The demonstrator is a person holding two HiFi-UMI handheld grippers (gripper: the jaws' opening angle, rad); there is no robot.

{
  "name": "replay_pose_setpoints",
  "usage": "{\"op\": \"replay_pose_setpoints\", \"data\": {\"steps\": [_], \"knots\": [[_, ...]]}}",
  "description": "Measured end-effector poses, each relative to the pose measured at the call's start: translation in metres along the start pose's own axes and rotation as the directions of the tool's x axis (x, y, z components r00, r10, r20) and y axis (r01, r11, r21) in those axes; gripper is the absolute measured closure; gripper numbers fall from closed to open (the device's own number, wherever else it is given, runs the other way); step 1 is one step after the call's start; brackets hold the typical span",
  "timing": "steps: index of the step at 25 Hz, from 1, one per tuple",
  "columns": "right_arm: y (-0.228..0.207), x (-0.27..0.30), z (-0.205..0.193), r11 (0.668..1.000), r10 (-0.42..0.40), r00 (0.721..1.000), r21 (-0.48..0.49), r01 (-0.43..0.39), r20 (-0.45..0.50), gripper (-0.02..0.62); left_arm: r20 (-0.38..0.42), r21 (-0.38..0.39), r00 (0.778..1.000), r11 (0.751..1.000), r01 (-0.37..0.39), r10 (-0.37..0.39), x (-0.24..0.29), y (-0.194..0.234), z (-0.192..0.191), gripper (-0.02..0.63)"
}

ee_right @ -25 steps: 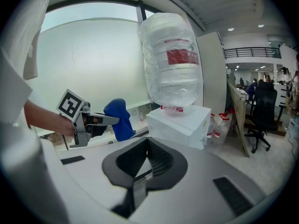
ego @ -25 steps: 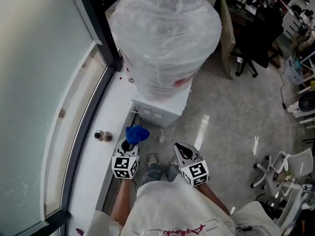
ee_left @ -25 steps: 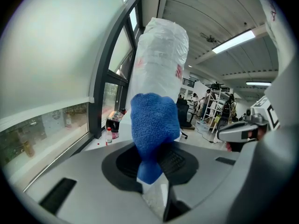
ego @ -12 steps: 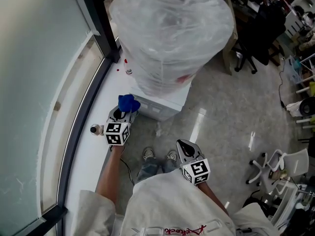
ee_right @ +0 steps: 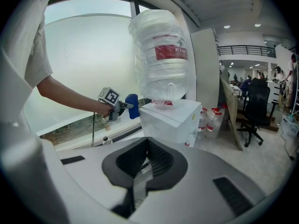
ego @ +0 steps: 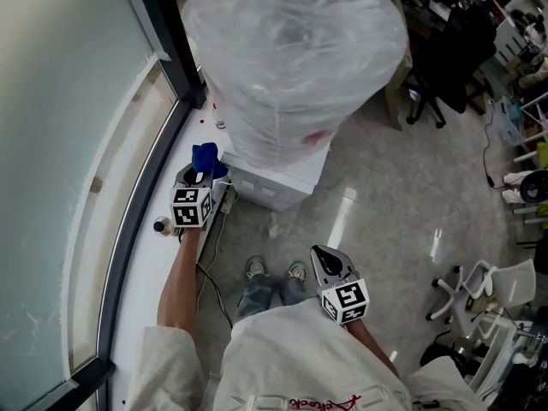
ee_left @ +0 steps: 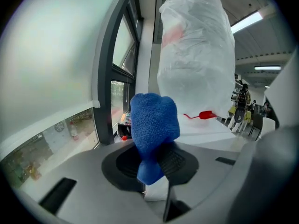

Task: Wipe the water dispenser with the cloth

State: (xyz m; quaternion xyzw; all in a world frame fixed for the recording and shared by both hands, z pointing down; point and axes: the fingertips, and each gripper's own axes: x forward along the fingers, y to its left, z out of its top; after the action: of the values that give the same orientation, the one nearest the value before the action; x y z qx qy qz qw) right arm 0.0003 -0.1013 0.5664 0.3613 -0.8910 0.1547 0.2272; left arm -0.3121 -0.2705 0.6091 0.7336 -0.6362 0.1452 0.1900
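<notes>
The water dispenser point(ego: 278, 178) is a white box with a big plastic-wrapped bottle point(ego: 291, 58) on top. In the right gripper view the water dispenser point(ee_right: 170, 118) stands by the window. My left gripper point(ego: 199, 178) is shut on a blue cloth point(ego: 205, 157), held at the dispenser's left side, close to its top edge. In the left gripper view the blue cloth point(ee_left: 154, 129) bulges out of the jaws, with the wrapped bottle point(ee_left: 196, 59) right behind it. My right gripper point(ego: 327, 264) hangs low by the person's body, shut and empty.
A white window ledge point(ego: 158, 264) runs along the glass at the left, with a small bottle point(ego: 162, 226) on it. A cable point(ego: 210, 285) trails down beside the ledge. An office chair point(ego: 445, 67) and other furniture stand at the right on the stone floor.
My left gripper has moved forward and up with the blue cloth, from in front of the dispenser to its left side. The right gripper has barely moved.
</notes>
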Motion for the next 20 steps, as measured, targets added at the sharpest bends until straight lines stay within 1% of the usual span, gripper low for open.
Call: {"op": "replay_pose_setpoints", "data": {"steps": [5,13,17,20], "knots": [[-0.004,-0.003,0.001,1.000,-0.008,1.000,0.000,0.008,0.000,0.580,-0.020,-0.005,1.000,1.000,0.021,-0.021,0.007,-0.012,-0.006,0.515],[-0.010,-0.015,-0.008,0.999,-0.026,1.000,0.019,0.026,0.000,0.580,-0.020,-0.005,0.998,0.998,0.062,-0.062,0.007,-0.058,-0.014,0.515],[-0.011,-0.018,-0.009,0.999,-0.026,1.000,0.025,0.026,0.009,0.580,-0.023,0.035,0.993,0.993,0.114,-0.114,0.008,-0.096,-0.016,0.515],[-0.013,-0.023,-0.010,0.999,-0.029,0.999,0.029,0.029,0.015,0.580,-0.015,0.023,0.988,0.987,0.157,-0.156,0.008,-0.131,-0.018,0.515]]}}
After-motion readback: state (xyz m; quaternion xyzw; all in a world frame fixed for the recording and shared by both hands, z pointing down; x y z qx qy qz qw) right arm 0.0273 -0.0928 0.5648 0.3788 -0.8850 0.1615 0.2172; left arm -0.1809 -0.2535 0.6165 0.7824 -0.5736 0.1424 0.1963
